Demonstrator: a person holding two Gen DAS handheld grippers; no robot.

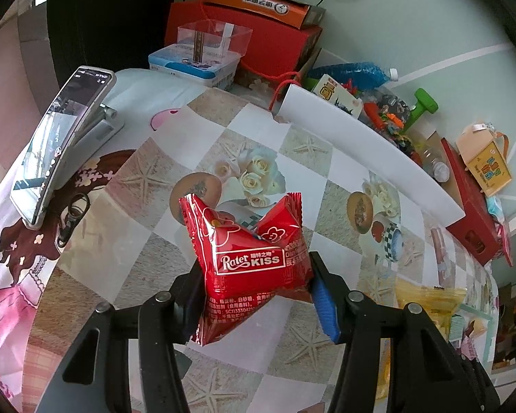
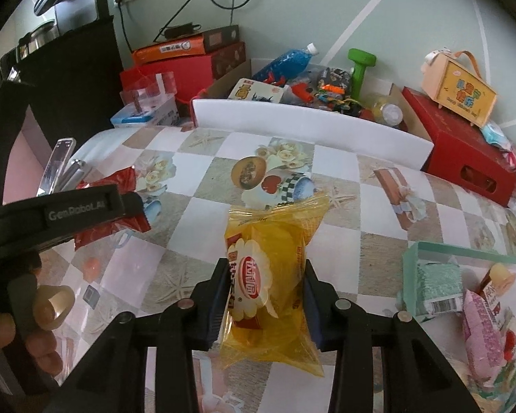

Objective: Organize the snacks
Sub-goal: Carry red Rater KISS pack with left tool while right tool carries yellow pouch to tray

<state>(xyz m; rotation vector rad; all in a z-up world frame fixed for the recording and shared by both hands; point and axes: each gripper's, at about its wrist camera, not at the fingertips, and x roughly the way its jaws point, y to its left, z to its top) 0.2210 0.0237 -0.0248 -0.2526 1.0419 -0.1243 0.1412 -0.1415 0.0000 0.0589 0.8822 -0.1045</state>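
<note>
Snacks are sitting in green bin (image 2: 464, 258); left hand-held gripper (image 1: 258, 289) is clamping red packet (image 1: 254, 261), right hand-held gripper (image 2: 263, 299) yellow packet (image 2: 275, 275).

I note the red snack packet (image 1: 254, 265) is glossy foil-like film, creased, with bright highlights. The yellow snack bag (image 2: 275, 285) is thin translucent plastic, shiny and wrinkled. Left gripper (image 1: 256, 289): matt black plastic arms with dull metal pivot pins; one pad (image 1: 326, 306) is ribbed blue, rubbery-looking. Right gripper (image 2: 266, 304): same matt black finish. The table (image 1: 175, 258) carries a smooth printed covering with a soft sheen. At its far edge, the white box wall (image 1: 361, 148) looks like matt card; the red box (image 1: 275, 48) behind is satin cardboard. The phone (image 1: 58, 144) near the left edge has a glossy glass face reflecting light.
</note>
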